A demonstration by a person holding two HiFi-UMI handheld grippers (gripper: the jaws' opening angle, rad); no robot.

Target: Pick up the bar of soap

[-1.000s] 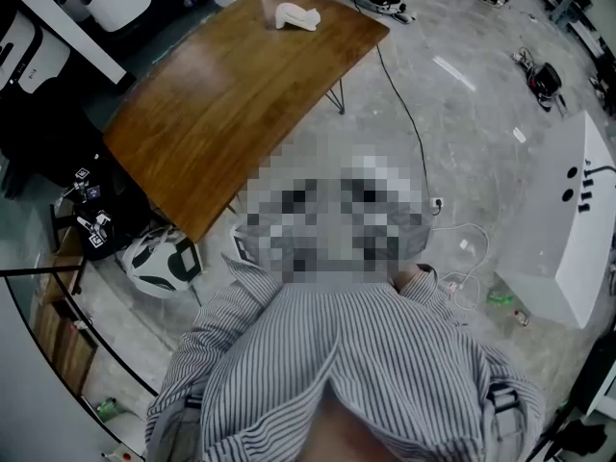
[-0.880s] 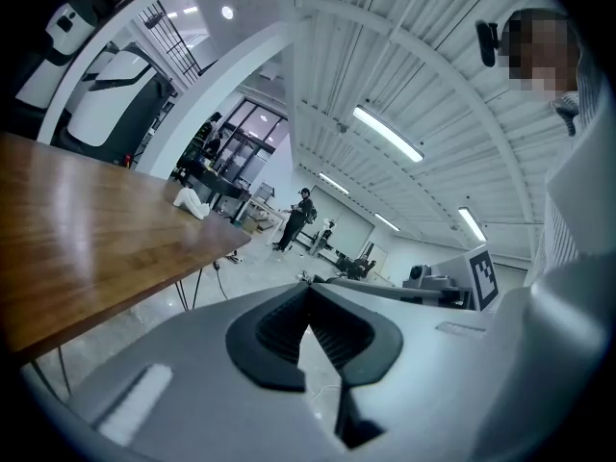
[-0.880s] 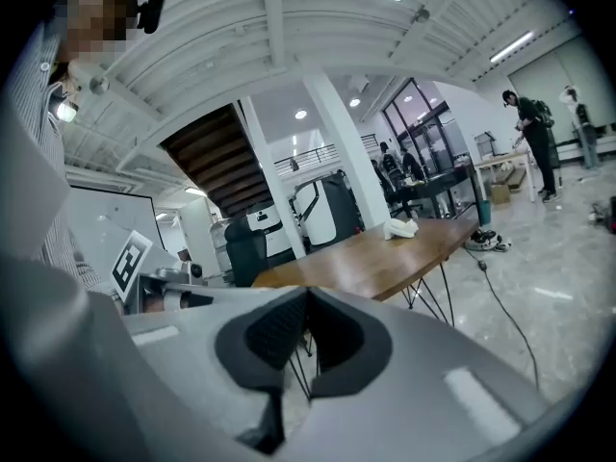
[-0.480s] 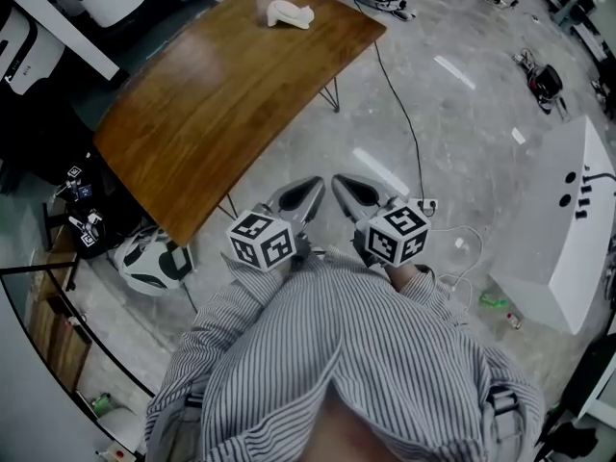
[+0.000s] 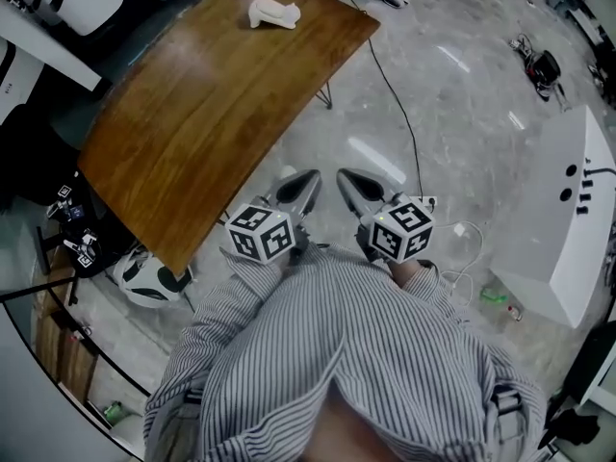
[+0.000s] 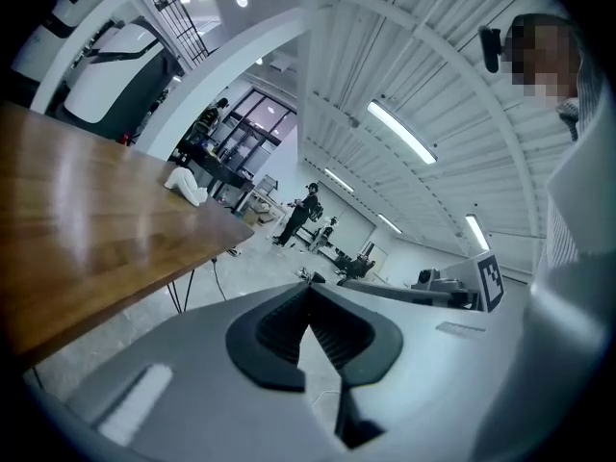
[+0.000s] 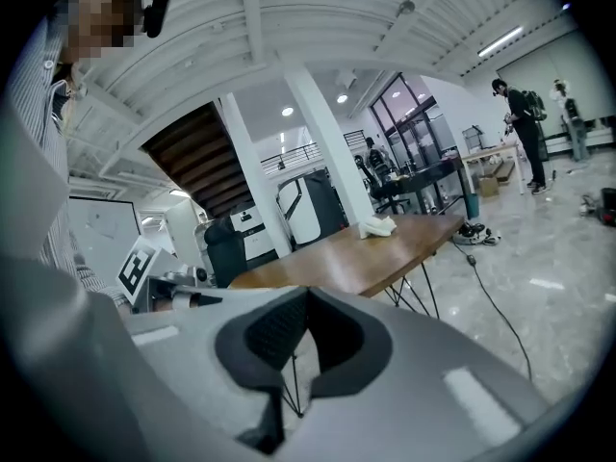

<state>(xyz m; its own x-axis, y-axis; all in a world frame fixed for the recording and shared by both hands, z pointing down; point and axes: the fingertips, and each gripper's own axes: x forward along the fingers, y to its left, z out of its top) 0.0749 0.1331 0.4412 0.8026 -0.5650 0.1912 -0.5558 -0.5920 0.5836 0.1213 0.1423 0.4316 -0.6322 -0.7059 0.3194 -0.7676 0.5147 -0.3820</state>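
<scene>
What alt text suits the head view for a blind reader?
A person in a striped shirt holds the left gripper and right gripper, both shut, side by side over floor. A bar of soap lies at the far end of the wooden table.

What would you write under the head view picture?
Left gripper and right gripper, shut and empty, over the floor; bar of soap at the far end of the wooden table.

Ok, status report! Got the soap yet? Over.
Left gripper and right gripper shut, empty, short of the table. Bar of soap untouched at the far end. Nothing in the way. Over.
</scene>
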